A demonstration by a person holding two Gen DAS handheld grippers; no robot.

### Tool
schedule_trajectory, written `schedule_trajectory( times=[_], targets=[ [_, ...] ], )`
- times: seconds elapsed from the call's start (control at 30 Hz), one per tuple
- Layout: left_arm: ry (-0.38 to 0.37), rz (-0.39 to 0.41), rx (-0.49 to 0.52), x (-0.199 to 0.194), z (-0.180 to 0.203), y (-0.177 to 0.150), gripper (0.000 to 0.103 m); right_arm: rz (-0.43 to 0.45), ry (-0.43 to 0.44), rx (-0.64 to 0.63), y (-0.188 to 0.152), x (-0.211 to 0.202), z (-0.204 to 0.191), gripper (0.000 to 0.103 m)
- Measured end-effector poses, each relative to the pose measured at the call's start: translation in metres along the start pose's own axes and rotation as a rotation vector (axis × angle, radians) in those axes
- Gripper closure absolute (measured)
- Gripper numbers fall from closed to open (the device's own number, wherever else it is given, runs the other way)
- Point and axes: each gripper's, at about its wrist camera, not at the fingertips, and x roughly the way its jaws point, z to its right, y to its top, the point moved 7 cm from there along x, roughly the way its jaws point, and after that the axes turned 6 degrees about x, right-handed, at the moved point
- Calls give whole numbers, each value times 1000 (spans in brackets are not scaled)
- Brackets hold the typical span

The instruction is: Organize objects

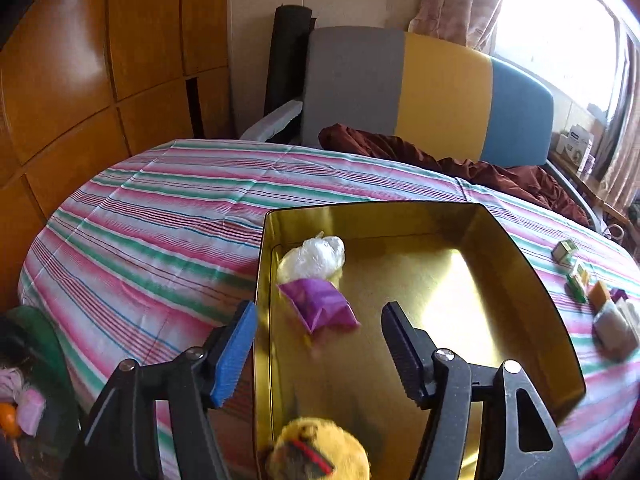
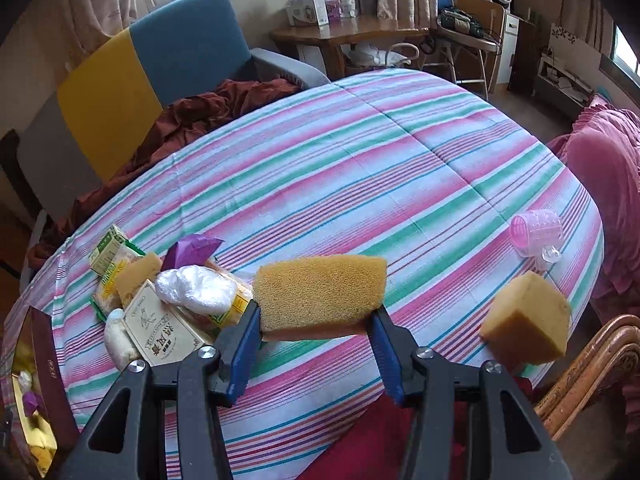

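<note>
A gold tin box (image 1: 500,280) lies open on the striped bedspread (image 1: 160,220). Inside it are a white plastic bag (image 1: 316,254), a blurred purple packet (image 1: 320,304) and, at the near end, a yellow plush toy (image 1: 320,452). My left gripper (image 1: 320,312) hangs open over the tin's left wall, its pads touching nothing. My right gripper (image 2: 316,312) is shut on a yellow sponge (image 2: 320,292) above the bedspread. A second sponge (image 2: 528,320) sits at its right. A pile of small boxes (image 2: 160,328), a white bag (image 2: 196,288) and a purple packet (image 2: 192,250) lies to its left.
A pink plastic cup (image 2: 536,236) lies near the bed's right edge. A grey, yellow and blue chair (image 1: 440,92) with dark red cloth (image 1: 460,160) stands behind the bed. Wooden wardrobe (image 1: 100,60) at left, wicker chair (image 2: 592,372) at right, cluttered side table (image 2: 348,32) beyond.
</note>
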Motion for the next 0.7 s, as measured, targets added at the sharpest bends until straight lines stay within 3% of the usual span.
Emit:
schedule_trajectory(
  times=[0.1, 0.27, 0.43, 0.47, 0.5, 0.63, 0.7],
  targets=[
    [-5, 14, 14, -16, 4, -9, 32, 32, 0, -14, -1, -9, -5, 51],
    [-5, 17, 11, -30, 2, -19, 30, 82, 81, -55, -2, -38, -37, 51],
    [-4, 16, -5, -37, -2, -26, 30, 109, 203, -182, -14, -72, -108, 50],
    [-1, 17, -2, -39, -2, -27, 29, 102, 257, -241, -25, -82, -141, 50],
    [3, 18, -1, -40, -3, -29, 27, 102, 257, -241, -25, -82, -141, 50],
    [8, 23, -3, -45, -9, -30, 24, 31, 398, -374, -65, -94, -221, 50],
    [17, 30, 4, -48, -12, -30, 23, 10, 423, -394, -75, -95, -235, 50]
  ],
)
